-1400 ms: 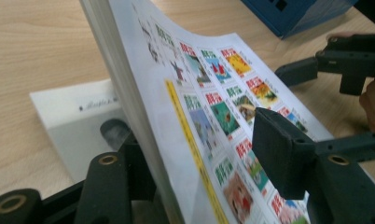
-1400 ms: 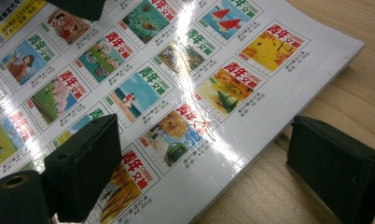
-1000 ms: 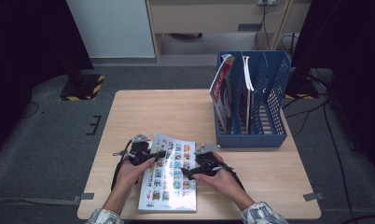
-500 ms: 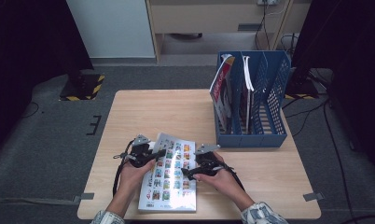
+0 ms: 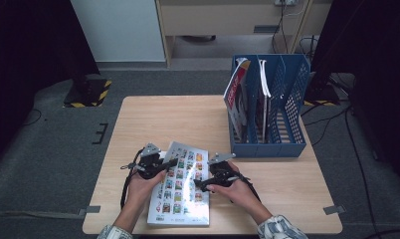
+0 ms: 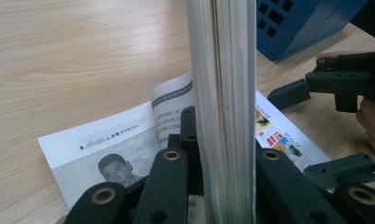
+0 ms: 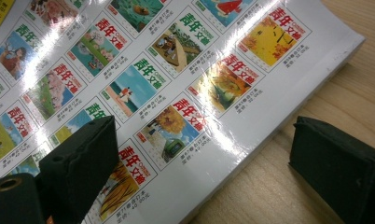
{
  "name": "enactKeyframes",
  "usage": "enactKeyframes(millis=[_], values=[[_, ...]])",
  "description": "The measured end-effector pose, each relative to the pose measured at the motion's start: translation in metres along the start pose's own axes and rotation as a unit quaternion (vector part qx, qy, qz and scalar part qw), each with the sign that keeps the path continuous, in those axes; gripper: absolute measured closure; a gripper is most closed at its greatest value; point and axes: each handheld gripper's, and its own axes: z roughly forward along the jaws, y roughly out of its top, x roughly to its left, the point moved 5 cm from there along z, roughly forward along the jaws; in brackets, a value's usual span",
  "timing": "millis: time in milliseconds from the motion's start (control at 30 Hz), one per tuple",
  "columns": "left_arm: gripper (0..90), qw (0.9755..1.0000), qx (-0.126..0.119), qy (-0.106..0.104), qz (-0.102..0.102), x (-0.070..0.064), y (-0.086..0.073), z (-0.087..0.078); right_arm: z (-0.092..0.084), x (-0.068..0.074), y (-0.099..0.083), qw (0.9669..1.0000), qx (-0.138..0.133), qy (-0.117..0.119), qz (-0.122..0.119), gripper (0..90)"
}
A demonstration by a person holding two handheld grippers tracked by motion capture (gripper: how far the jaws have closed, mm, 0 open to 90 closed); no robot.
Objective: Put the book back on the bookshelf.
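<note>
Wooden table (image 5: 158, 124), front edge | left gripper (image 5: 169, 163) is clenching magazine (image 5: 180, 191) pages, lifting its cover | right gripper (image 5: 204, 185), jaws released, is pinning it flat for the lift.

White magazine (image 5: 180, 191) gridded with colourful little pictures — blue mesh rack (image 5: 287, 107), pale wood table (image 5: 178, 119).

Overhead light glares white off the glossy magazine (image 7: 176, 93); room edges fall dark; nearby black jaws blur softly.
</note>
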Motion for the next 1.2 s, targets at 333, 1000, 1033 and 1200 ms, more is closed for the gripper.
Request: enactKeyframes(millis=[333, 1000, 1033, 1200], values=[[80.4, 0.9997, -0.007, -0.001, 0.023, -0.007, 0.007, -0.006, 0.0, -0.005, 0.003, 0.9999, -0.003, 0.007, 0.01, 7.7], [80.5, 0.9988, -0.036, -0.004, 0.032, -0.014, 0.017, -0.019, 0.005, -0.002, 0.009, 0.9982, -0.009, 0.047, 0.037, 7.0], [80.5, 0.9987, -0.037, -0.005, 0.033, -0.014, 0.018, -0.019, 0.006, -0.002, 0.01, 0.9978, -0.009, 0.052, 0.04, 6.9], [80.5, 0.9986, -0.04, -0.007, 0.032, -0.014, 0.018, -0.018, 0.007, -0.002, 0.01, 0.9974, -0.008, 0.057, 0.042, 6.2]])
